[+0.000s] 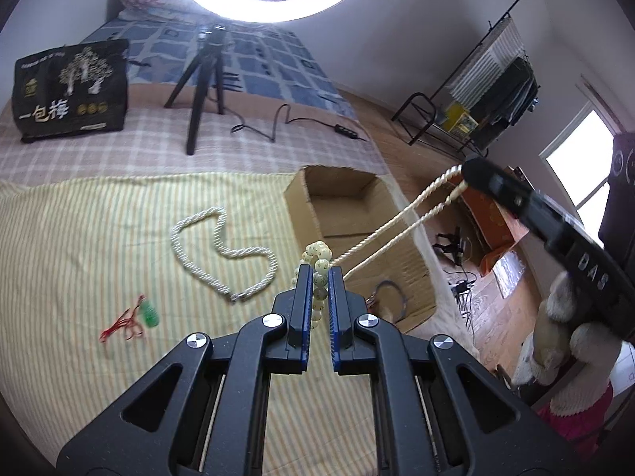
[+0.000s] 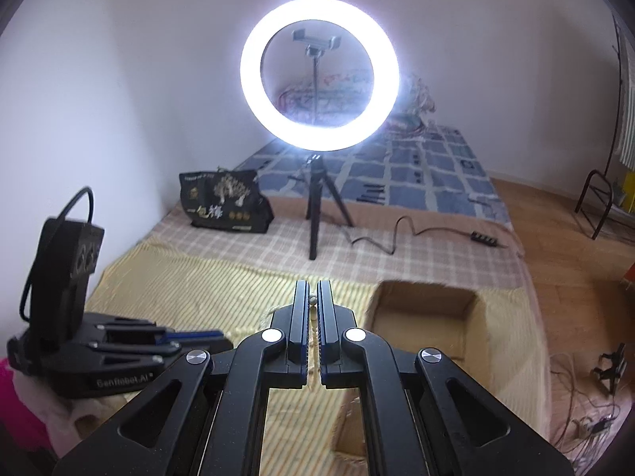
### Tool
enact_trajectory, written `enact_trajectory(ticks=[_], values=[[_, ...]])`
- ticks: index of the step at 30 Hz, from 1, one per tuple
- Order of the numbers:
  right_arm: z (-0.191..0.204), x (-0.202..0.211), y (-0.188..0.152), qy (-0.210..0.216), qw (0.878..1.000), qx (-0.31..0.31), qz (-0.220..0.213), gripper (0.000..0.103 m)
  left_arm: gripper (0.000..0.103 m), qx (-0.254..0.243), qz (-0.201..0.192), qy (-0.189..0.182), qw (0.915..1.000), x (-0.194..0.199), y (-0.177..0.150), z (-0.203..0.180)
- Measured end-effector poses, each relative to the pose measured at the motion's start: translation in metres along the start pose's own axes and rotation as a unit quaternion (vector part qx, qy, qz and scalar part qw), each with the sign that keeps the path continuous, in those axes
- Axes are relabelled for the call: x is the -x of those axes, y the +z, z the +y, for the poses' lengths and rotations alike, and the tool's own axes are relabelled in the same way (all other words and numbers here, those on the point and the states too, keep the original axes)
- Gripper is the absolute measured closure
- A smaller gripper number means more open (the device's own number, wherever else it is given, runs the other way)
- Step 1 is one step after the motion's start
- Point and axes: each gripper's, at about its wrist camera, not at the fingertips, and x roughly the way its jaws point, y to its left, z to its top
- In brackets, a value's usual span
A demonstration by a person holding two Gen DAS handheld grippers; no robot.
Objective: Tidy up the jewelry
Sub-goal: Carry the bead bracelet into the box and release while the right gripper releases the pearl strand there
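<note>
Your left gripper (image 1: 320, 273) pinches the bead bracelet (image 1: 317, 261); your right gripper (image 1: 470, 170) pinches the twisted rope necklace (image 1: 401, 218) above the cardboard box (image 1: 301, 198), which lies just right of the left one.

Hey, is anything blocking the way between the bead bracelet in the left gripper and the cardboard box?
Nothing solid does. The left gripper holds the bead bracelet just short of the open cardboard box. Only the cream rope necklace, hanging from the right gripper, crosses above the box.
</note>
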Motion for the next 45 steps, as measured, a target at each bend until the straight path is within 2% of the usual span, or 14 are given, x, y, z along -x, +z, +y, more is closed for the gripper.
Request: enact_trajectory(ticks=[6, 11, 21, 29, 45], values=[[-0.027, 0.009, 0.017, -0.032, 0.999, 0.006, -0.012, 0.101, 0.098, -0.015, -0.001, -0.017, 0.9997, -0.014, 0.006, -0.027], [-0.055, 0.003, 0.019, -0.056, 0.998, -0.002, -0.003, 0.101, 0.098, -0.025, 0.008, -0.028, 0.9993, -0.034, 0.007, -0.047], [-0.101, -0.022, 0.012, -0.091, 0.995, -0.013, 0.027, 0.101, 0.098, -0.042, 0.039, -0.021, 0.9981, -0.077, 0.000, -0.067], [-0.115, -0.040, 0.006, -0.100, 0.994, -0.017, 0.047, 0.101, 0.098, -0.054, 0.055, -0.007, 0.9970, -0.095, -0.008, -0.075], [-0.122, -0.069, -0.009, -0.099, 0.991, -0.021, 0.082, 0.101, 0.098, -0.059, 0.072, 0.002, 0.9956, -0.106, -0.013, -0.076]])
